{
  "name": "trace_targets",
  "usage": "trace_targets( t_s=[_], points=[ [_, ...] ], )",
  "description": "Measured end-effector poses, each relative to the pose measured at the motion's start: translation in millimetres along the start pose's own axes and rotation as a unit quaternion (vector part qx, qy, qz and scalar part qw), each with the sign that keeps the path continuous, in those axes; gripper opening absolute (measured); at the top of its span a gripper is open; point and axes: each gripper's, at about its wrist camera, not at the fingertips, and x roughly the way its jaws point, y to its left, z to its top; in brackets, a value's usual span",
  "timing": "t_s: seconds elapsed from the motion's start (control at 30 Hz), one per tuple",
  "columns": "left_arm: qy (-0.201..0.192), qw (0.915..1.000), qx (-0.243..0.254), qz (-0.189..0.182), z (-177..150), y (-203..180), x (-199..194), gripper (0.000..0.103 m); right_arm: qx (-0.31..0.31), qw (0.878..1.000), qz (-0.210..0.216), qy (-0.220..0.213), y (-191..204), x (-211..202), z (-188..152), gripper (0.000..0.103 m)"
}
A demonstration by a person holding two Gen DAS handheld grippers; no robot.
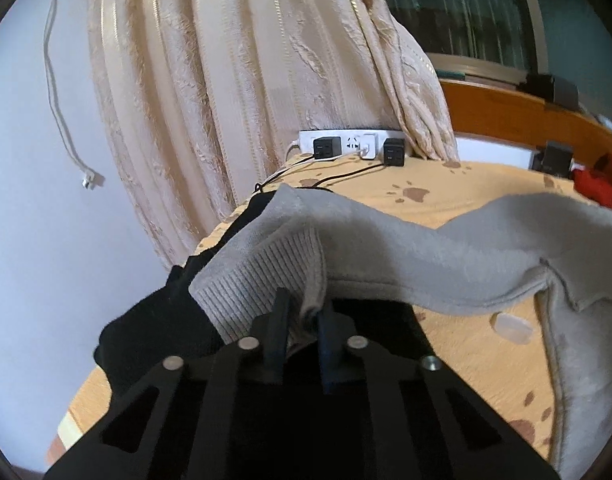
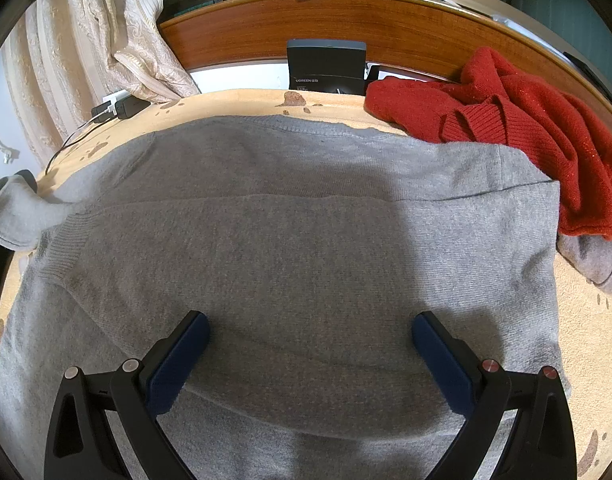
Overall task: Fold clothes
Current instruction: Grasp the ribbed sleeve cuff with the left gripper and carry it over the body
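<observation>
Grey sweater (image 2: 298, 240) cuff clenched in left tool (image 1: 302, 320); right tool (image 2: 309, 344) released; black box (image 2: 325, 66) reads "UGREEN".

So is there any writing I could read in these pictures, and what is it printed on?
"UGREEN": white lettering on the front of the black box standing at the head of the bed, right wrist view. Characters follow it, too blurred to read.
A finer line beneath that brand: too small to read.
Power strip and its plugs, left wrist view: no legible text.
Nothing readable anywhere else.
</observation>
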Motion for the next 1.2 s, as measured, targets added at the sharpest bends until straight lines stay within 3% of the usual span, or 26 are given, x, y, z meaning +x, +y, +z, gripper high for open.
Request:
trace_targets(
  t_s=[0.27,0.53,0.73,1.0,1.1,1.2],
  points=[
    [-0.016,0.9920,-0.105,-0.067,10.5,22.9,-19.0,0.005,0.000,1.000,0.000,0.000,-0.3,-0.1,-0.3,0.103],
    [-0.030,0.9689,-0.165,-0.182,55.0,8.9,-62.5,0.005,-0.001,1.000,-0.001,-0.001,-0.5,0.0,-0.4,0.103],
    [-0.014,0.9479,-0.142,-0.285,89.6,-60.0,-76.3,0.005,-0.001,1.000,-0.001,-0.001,-0.8,0.2,0.0,0.103],
    [0.041,0.9092,-0.081,-0.406,100.1,-204.8,-67.7,0.005,0.000,1.000,0.000,-0.003,-1.9,0.5,-0.1,0.103],
    [0.054,0.8961,-0.060,-0.436,98.6,-245.7,-70.2,0.006,0.007,1.000,0.009,-0.007,-5.1,-0.7,-0.5,0.103],
    [0.075,0.8902,-0.032,-0.448,91.3,-280.6,-68.2,0.006,0.041,0.998,0.050,-0.023,-19.6,-5.3,-1.6,0.103]
  ],
)
